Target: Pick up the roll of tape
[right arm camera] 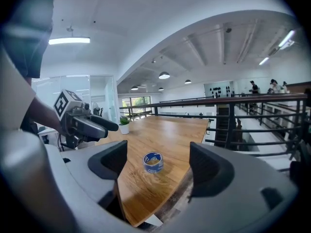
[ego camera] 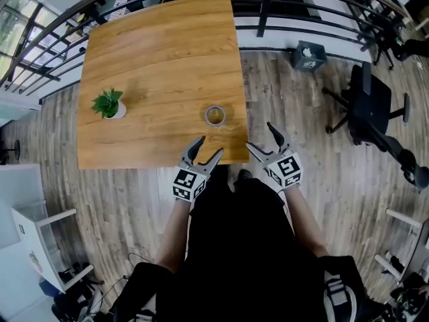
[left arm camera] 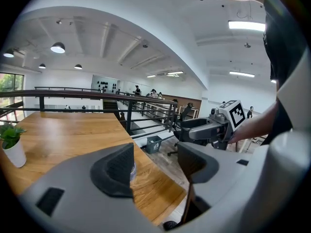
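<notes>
No text is legible; the blue print on the roll of tape (right arm camera: pixel 153 162) is blurred.

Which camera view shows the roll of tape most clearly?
The right gripper view: the roll of tape lies unobstructed on the table, its blue side visible. The head view shows it small, from above. In the left gripper view only a sliver shows behind one jaw.

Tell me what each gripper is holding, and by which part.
Nothing is held. The left gripper and right gripper are both open and empty. The roll of tape lies untouched on the table, beyond both.
</notes>
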`<state>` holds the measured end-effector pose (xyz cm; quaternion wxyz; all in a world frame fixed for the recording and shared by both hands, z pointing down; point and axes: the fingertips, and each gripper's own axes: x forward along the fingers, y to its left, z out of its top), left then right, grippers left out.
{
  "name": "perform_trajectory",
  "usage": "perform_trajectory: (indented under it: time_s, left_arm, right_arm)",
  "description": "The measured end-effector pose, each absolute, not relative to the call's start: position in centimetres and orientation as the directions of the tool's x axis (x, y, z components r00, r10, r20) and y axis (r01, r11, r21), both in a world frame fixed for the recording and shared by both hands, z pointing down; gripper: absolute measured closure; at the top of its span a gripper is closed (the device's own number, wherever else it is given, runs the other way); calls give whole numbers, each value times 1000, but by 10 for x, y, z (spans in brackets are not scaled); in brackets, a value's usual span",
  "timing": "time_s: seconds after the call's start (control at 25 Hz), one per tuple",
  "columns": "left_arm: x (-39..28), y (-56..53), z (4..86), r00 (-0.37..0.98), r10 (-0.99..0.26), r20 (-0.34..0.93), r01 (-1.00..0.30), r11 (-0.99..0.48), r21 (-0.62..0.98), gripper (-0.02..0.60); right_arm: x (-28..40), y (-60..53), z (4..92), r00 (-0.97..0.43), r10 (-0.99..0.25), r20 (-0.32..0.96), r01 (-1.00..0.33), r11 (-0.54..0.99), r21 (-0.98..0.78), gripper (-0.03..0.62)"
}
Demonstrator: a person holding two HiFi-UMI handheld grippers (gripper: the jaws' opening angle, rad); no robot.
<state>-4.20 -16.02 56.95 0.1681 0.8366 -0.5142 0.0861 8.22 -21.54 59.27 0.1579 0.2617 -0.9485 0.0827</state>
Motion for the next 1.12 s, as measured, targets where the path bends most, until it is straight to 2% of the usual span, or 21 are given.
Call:
perform_trajectory:
  time_s: [0.52,1.12]
  left_arm:
    - [-48,-189,592,547,-758,356,-837,-500,221,295]
    - [-47,-206,640,642,-618,454,-753,-619,224,295]
  right_arm:
    - [73,-233,605,-766,-528,367,-596,797,-96,194]
    - [52,-248,622,-724,-554,410,-641,760,-106,195]
